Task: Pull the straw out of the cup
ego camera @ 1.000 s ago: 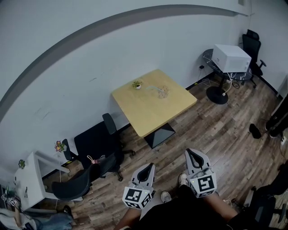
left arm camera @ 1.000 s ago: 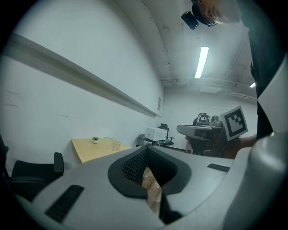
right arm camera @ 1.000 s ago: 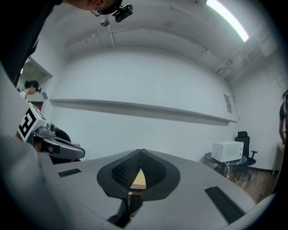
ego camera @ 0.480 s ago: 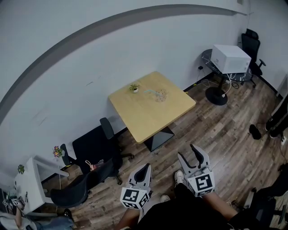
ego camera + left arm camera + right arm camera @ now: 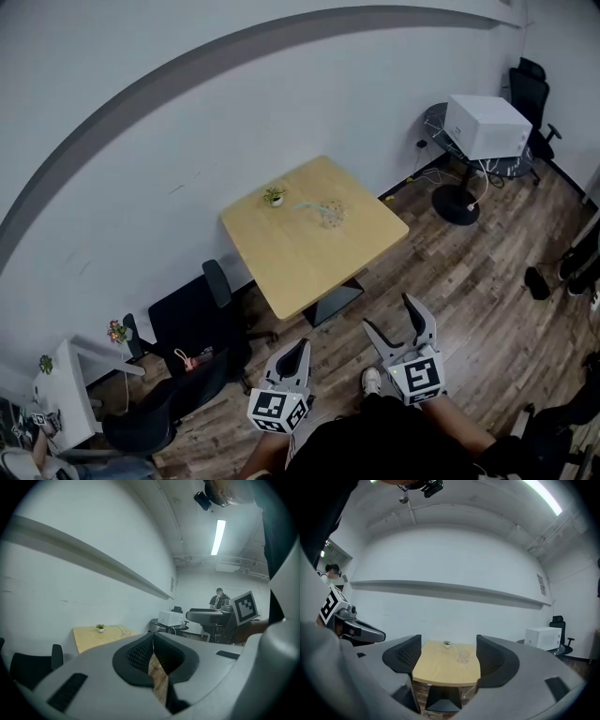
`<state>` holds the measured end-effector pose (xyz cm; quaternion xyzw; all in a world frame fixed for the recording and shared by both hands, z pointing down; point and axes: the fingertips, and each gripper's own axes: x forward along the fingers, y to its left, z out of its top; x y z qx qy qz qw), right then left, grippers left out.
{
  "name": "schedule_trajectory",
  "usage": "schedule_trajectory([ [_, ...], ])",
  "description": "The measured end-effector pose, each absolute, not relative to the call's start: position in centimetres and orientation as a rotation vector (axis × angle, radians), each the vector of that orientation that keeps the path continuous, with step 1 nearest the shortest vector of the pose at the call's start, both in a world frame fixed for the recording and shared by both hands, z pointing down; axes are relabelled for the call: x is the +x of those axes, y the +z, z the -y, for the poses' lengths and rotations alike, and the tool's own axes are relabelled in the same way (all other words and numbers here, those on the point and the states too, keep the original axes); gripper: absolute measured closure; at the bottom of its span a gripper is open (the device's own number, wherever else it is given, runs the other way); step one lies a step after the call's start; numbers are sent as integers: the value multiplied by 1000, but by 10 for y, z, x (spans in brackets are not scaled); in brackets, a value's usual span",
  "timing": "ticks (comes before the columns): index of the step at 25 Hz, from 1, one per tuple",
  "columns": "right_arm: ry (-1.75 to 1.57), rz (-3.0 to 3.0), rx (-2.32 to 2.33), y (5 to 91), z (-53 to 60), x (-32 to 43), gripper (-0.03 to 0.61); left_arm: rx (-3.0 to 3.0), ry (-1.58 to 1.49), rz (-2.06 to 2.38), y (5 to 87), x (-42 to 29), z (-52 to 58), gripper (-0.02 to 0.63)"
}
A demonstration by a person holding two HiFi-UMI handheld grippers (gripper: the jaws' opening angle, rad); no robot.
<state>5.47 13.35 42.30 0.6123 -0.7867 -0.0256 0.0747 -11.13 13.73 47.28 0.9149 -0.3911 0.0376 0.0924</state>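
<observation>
A clear cup [image 5: 333,214] stands on the far half of the square wooden table [image 5: 300,258], with a thin pale straw [image 5: 307,206] leaning out of it to the left. Both grippers are held well short of the table, above the floor. My left gripper [image 5: 299,350] is shut with nothing in it; its pads meet in the left gripper view [image 5: 152,638]. My right gripper [image 5: 394,317] stands open, its jaws having just been opening, with nothing between them. In the right gripper view the cup [image 5: 463,656] shows far off between the spread jaws [image 5: 448,657].
A small potted plant [image 5: 274,196] sits on the table left of the cup. Black office chairs [image 5: 192,314] stand left of the table. A white box [image 5: 486,125] rests on a round side table at the right. A white desk [image 5: 64,380] is at lower left.
My right gripper's jaws went from shut to wide open. Both grippers moved forward towards the table, and the table now sits a little lower in the head view.
</observation>
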Motion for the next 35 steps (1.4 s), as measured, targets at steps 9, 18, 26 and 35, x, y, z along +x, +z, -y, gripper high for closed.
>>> schedule_trajectory([
  [9, -69, 2418, 1781, 417, -70, 100, 212, 2739, 124, 1188, 457, -50, -74, 594],
  [18, -90, 2455, 1652, 429, -18, 124, 222, 2680, 160, 1282, 467, -26, -35, 594],
  [26, -71, 2456, 1552, 448, 36, 117, 222, 2609, 188, 1346, 481, -38, 2, 594],
  [35, -70, 2433, 1451, 472, 99, 88, 222, 2578, 125, 1369, 489, -59, 59, 594],
])
